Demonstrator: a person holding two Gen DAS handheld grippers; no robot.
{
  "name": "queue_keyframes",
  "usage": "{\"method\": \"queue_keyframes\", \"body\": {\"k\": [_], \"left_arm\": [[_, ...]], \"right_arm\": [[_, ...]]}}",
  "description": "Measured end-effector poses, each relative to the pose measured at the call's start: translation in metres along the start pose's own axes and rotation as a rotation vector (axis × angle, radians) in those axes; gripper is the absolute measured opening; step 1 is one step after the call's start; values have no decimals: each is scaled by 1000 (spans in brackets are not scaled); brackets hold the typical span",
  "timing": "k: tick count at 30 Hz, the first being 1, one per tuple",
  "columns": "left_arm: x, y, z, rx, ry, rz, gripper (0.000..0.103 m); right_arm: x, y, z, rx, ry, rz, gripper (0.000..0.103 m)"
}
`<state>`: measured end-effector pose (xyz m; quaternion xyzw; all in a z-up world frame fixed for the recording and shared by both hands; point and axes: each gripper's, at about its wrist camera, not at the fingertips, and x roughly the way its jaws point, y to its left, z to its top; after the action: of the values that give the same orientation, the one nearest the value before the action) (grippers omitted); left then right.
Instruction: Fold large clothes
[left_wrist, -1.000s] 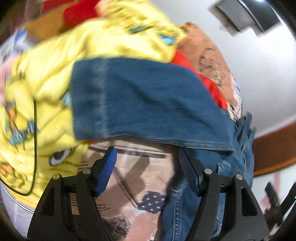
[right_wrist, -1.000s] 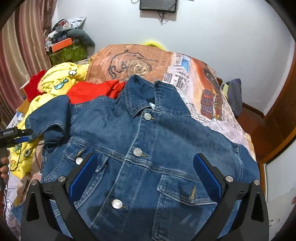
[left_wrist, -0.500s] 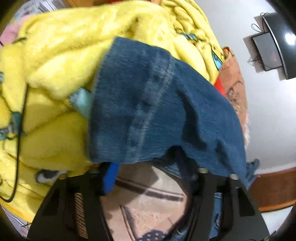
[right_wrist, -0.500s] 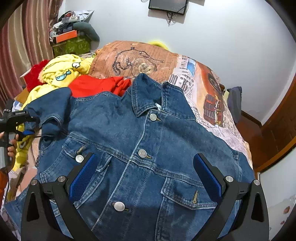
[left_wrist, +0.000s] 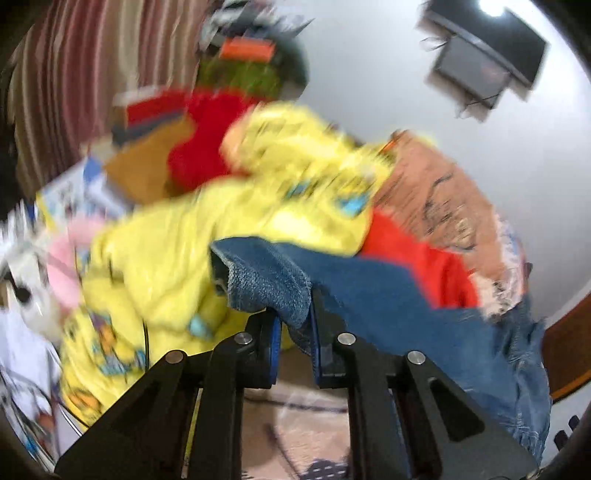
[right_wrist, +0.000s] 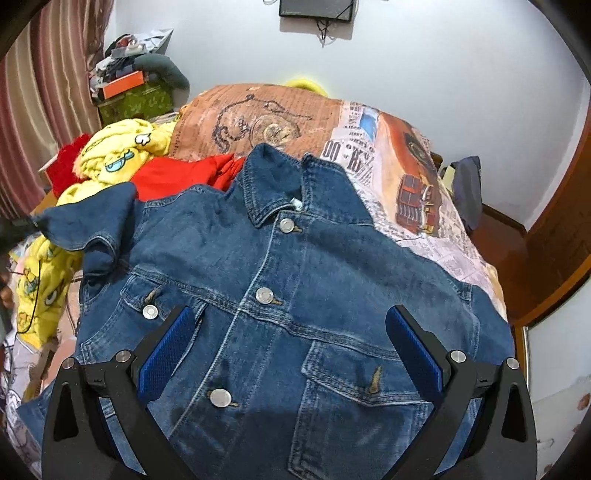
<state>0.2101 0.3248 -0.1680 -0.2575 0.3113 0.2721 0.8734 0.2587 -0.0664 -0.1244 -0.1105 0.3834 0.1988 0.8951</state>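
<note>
A: What's furthest left?

B: A heap of yellow fleece clothing with cartoon prints (right_wrist: 110, 162), piled at the bed's left edge with a red garment (right_wrist: 177, 173) beside it, probably set aside so the middle is free for folding.

A: And the left gripper (left_wrist: 293, 332)?

B: Its fingers (left_wrist: 274, 334) are closed on the cuff of the blue denim sleeve (left_wrist: 266, 280). In the right wrist view that sleeve (right_wrist: 88, 218) is lifted off the bed and drawn out leftward, which I take as the grip needed to fold it in over the chest.

A: The jacket itself?

B: The blue denim jacket (right_wrist: 295, 295) lies front up, buttoned, collar away from the camera, across the bed with the newspaper-print cover (right_wrist: 406, 155).

A: The right side?

B: The right gripper (right_wrist: 291, 343) hovers above the jacket's lower front, fingers (right_wrist: 413, 347) spread wide and holding nothing, likely waiting for its own sleeve.
</note>
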Motion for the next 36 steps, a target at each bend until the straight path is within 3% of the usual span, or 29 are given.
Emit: {"method": "queue_keyframes", "body": {"k": [7,12,16,20,24,31,36], "left_arm": [[-62,-118,56,217,-134,-138,12],[-104,-213,53,385,-189,-280,11],[-128,-278,32,484,-165,-427,11],[-122,-334,-4,574,-47,-543,11],[-95,-373,-57,664,107,-585,11],[-44,-407,-148,762,370,-620,11],[-23,-414,-190,820,536,-633,12]], "right_arm": [[-14,-25,-1,59,-49,20,103],[-29,-50,1,78,-103,-30,103],[-38,-72,-1,107,-126,-66,103],[-42,-98,-7,166,-122,-82,103],[-40,-121,-16,227,-91,-81,103],[-37,-143,-35,233,-41,-133,103],[-35,-153,-45,248,-20,-152,103]]}}
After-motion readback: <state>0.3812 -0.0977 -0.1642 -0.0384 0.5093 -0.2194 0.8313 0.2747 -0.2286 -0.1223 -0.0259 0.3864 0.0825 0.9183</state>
